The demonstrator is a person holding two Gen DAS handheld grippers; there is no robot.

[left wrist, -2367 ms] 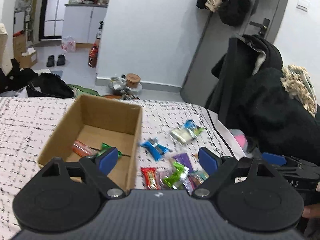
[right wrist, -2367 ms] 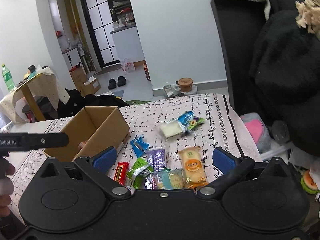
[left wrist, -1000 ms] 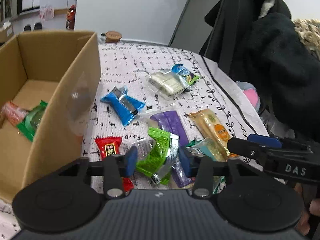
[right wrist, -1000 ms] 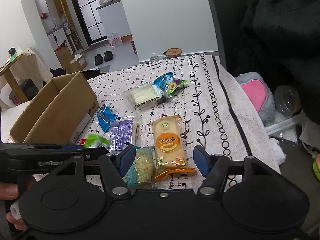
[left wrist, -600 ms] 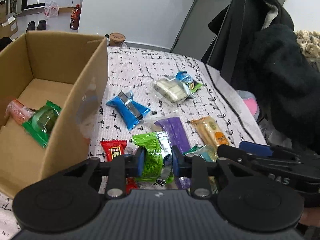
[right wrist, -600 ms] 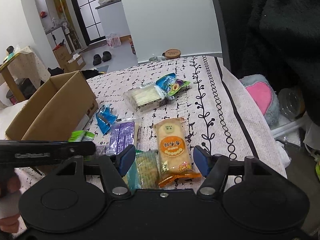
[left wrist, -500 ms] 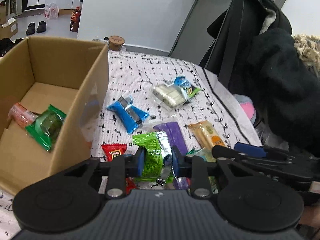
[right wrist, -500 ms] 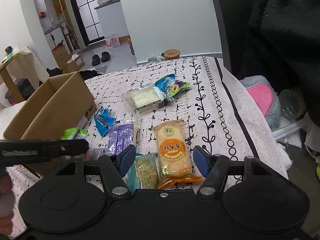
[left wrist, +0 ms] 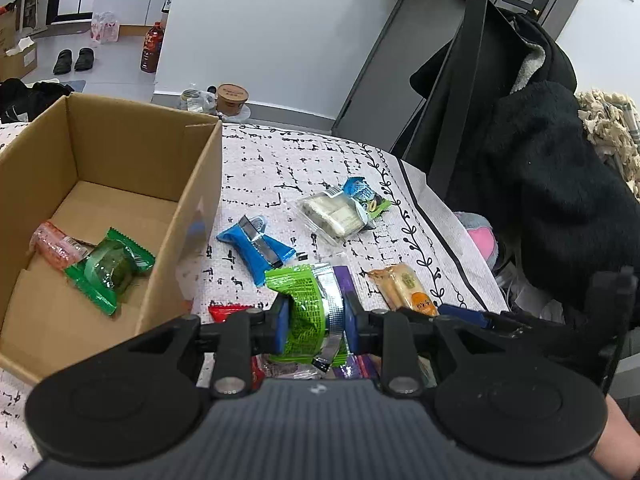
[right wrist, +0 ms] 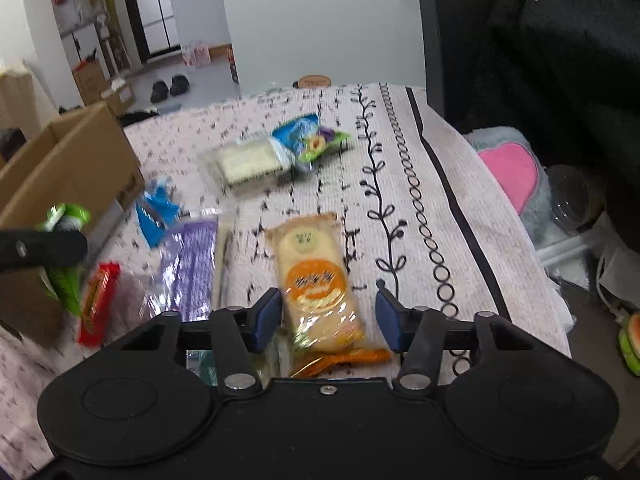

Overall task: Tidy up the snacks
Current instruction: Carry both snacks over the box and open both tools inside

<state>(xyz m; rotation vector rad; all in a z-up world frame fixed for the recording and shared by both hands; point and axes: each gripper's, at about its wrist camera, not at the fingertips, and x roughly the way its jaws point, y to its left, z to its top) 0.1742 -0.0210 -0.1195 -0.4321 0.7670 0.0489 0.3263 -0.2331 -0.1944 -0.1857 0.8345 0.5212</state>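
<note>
My left gripper point(left wrist: 313, 327) is shut on a green and silver snack packet point(left wrist: 310, 312) and holds it above the patterned cloth, right of the open cardboard box point(left wrist: 182, 216). The box holds a green packet point(left wrist: 110, 270) and an orange one point(left wrist: 54, 246). My right gripper point(right wrist: 328, 318) is open, its fingers on either side of an orange-labelled bread packet point(right wrist: 316, 280) that lies on the cloth. The left gripper and its green packet point(right wrist: 66, 216) also show at the left of the right wrist view.
Loose snacks lie on the cloth: a blue packet point(left wrist: 256, 242), a clear cake packet point(left wrist: 334, 214), a purple packet point(right wrist: 190, 264), a red bar point(right wrist: 98, 302). A black coat point(left wrist: 540, 184) hangs at the right. A pink plush point(right wrist: 510, 172) lies beyond the table's right edge.
My left gripper closed on the green packet and has lifted it off the cloth. My right gripper has moved right and forward so that the orange bread packet lies between its open fingers.
</note>
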